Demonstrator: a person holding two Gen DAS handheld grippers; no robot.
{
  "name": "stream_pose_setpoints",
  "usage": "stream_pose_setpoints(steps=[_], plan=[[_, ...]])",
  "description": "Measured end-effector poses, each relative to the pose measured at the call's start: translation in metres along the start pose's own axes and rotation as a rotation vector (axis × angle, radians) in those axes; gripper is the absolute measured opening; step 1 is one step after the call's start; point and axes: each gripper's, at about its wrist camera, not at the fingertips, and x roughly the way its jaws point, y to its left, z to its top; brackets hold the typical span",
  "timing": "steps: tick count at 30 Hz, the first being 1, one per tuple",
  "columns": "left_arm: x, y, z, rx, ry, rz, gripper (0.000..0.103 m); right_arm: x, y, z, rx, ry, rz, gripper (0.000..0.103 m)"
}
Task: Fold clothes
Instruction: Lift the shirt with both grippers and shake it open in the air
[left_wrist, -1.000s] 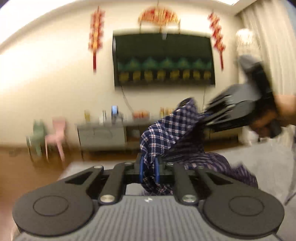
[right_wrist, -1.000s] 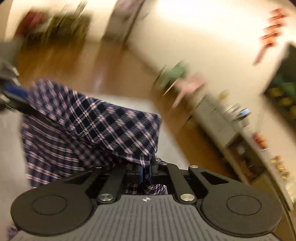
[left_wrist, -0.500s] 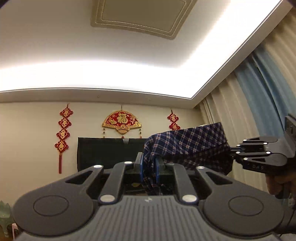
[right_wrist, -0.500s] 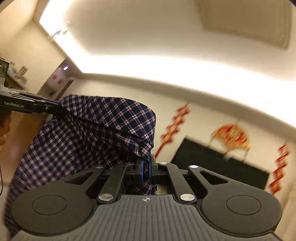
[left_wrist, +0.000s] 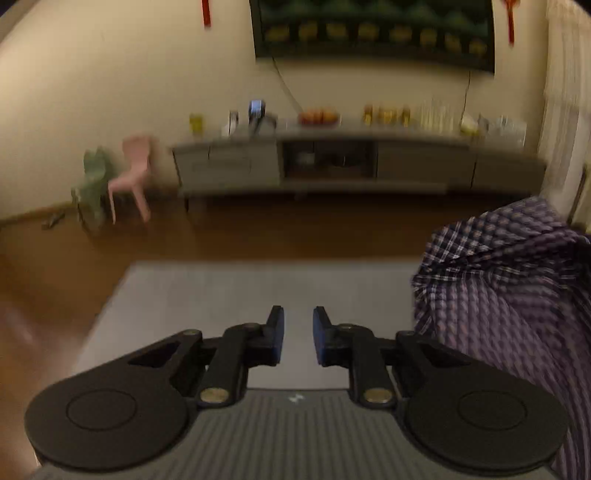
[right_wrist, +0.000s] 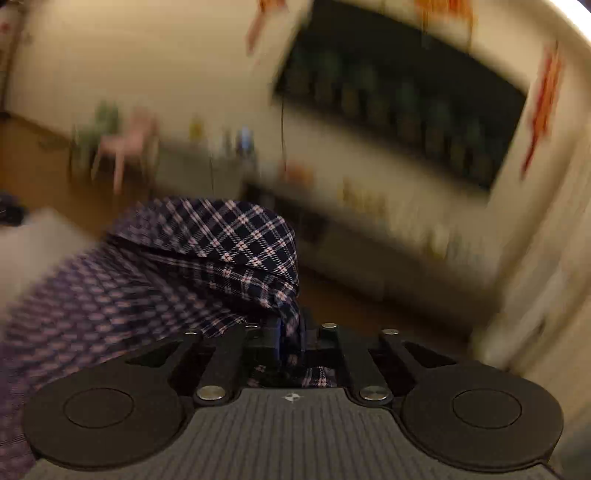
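Pinching plaid garment (right_wrist: 221, 251), right gripper (right_wrist: 290, 341)

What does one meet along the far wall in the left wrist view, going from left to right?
Green chair → pink chair → grey TV cabinet → pale curtain.

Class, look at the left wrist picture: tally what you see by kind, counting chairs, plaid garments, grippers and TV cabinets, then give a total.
Chairs: 2, pink chair and green chair
Plaid garment: 1
Left gripper: 1, open and empty
TV cabinet: 1
Total: 5
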Motion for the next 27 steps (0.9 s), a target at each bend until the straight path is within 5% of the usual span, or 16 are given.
stream_pose_setpoints(steps=[2,3,5,7,9,13,16,17,18,20,23,27], plan=[[0.004,0.0,-0.047,0.0,0.0,-0.108,0.026,0.015,-0.024,-0.046,0.11,0.034,0.043,0.03],[0.008,-0.004,-0.057,0.006,0.034,-0.161,0.032,0.013,-0.038,-0.066,0.165,0.037,0.095,0.049],[0.016,-0.013,-0.075,0.016,0.103,-0.268,0.036,0.003,-0.064,-0.101,0.269,0.058,0.152,0.066],[0.018,-0.031,-0.082,0.025,0.121,-0.362,0.042,0.003,-0.083,-0.132,0.344,0.109,0.172,0.071],[0.021,-0.052,-0.079,0.0,0.094,-0.399,0.083,0.003,-0.1,-0.168,0.382,0.157,0.186,0.072],[0.043,-0.075,-0.097,-0.043,0.148,-0.362,0.089,-0.038,-0.091,-0.196,0.32,0.226,0.171,0.074],[0.056,-0.087,-0.108,-0.024,0.194,-0.347,0.08,-0.026,-0.081,-0.214,0.276,0.279,0.157,0.069],[0.059,-0.09,-0.112,-0.018,0.208,-0.343,0.065,-0.022,-0.078,-0.214,0.258,0.294,0.156,0.062],[0.059,-0.088,-0.113,-0.02,0.204,-0.364,0.036,-0.018,-0.075,-0.216,0.241,0.308,0.156,0.059],[0.056,-0.082,-0.112,-0.046,0.195,-0.399,0.006,-0.012,-0.071,-0.219,0.239,0.323,0.156,0.043],[0.043,-0.057,-0.099,-0.107,0.16,-0.419,0.004,-0.012,-0.066,-0.225,0.252,0.327,0.168,0.013],[0.054,-0.003,-0.092,-0.231,0.147,-0.363,0.004,-0.021,-0.058,-0.228,0.221,0.294,0.133,0.008]])
